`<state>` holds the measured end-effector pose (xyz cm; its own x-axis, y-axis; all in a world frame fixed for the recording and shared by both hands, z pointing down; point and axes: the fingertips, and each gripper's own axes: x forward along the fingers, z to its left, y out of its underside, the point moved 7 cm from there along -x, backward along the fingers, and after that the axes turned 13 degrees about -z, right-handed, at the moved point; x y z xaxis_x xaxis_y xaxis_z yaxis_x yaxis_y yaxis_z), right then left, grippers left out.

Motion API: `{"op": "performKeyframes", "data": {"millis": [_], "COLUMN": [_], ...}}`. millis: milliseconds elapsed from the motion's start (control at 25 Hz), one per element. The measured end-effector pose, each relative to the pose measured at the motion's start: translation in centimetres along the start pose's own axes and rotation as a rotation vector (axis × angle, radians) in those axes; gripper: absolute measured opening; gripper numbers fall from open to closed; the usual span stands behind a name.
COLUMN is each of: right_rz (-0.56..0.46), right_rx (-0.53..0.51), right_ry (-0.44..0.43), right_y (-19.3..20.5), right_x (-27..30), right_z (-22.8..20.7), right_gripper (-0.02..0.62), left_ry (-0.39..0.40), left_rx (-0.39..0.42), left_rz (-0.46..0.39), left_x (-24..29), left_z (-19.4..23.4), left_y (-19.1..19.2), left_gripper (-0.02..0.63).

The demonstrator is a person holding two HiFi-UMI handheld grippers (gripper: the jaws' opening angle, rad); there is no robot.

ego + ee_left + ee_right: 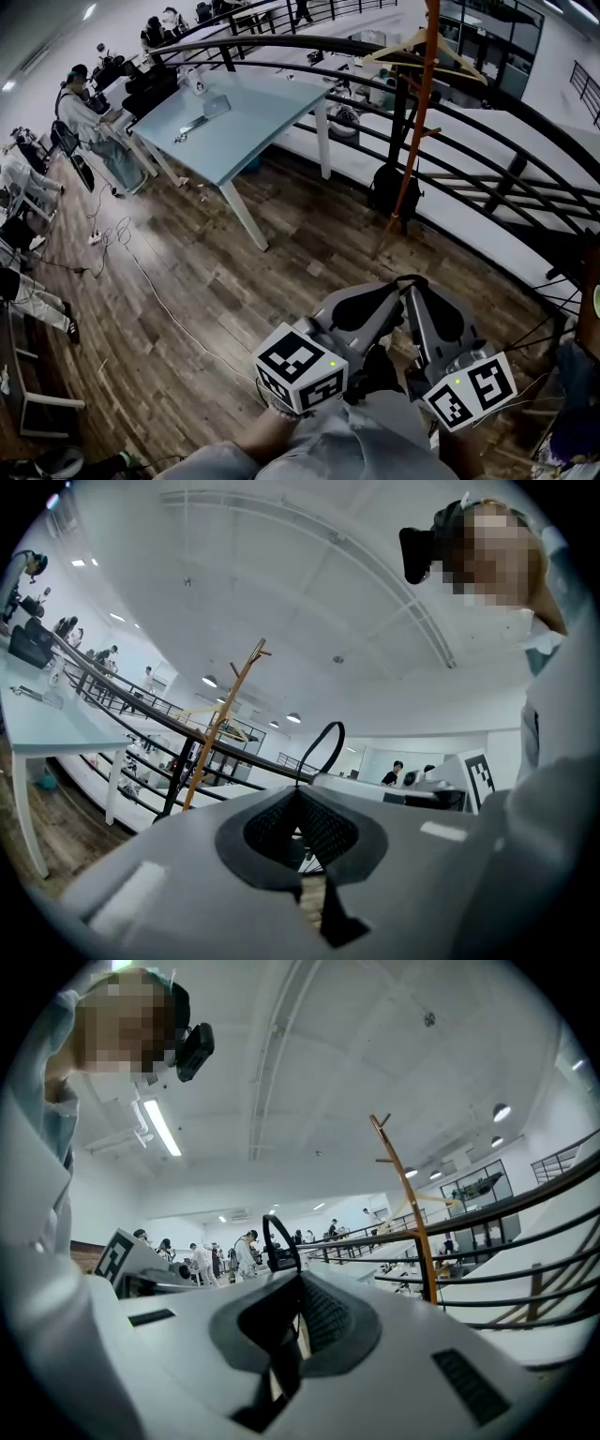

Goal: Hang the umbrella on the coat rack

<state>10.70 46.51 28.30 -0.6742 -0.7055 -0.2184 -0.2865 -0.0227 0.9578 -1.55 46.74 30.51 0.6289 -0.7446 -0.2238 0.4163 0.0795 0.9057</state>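
Head view: left gripper [394, 292] and right gripper [419, 292] were held tight together near the person's body, tips meeting on a black strap loop [410, 278]. The dark bundle hanging between them was probably the folded umbrella [377, 367], mostly hidden. The coat rack [415, 131] stood well apart, by the railing [487, 159], past bare wooden floor [234, 281]. The worktop [234, 117] was off to the left and not involved.

Left gripper view: left gripper [300, 794] tongs were together, with the strap loop [323, 747] sticking up past the tips. The coat rack [225, 719] was far off, hooks free as far as visible.

Right gripper view: right gripper [298, 1279] tongs were closed too, the same strap loop [277, 1237] just beyond them and the coat rack [405, 1199] distant.

Progress: umbrella picked up and carried by its loop. Left: approach the rack, then seat the loop over a hook.
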Motion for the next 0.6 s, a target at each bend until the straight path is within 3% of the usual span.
{"op": "performKeyframes", "data": {"millis": [600], "right_rz": [0.001], "right_rx": [0.026], "right_ry": [-0.102], "right_y": [1.0], "right_x": [5.8], "right_z": [-4.1], "right_gripper": [0.000], "left_ry": [-0.098], "left_rx": [0.029], "left_rz": [-0.033], "left_x": [3.4], "left_z": [4.8], "left_y": [-0.6], "left_gripper": [0.005]}}
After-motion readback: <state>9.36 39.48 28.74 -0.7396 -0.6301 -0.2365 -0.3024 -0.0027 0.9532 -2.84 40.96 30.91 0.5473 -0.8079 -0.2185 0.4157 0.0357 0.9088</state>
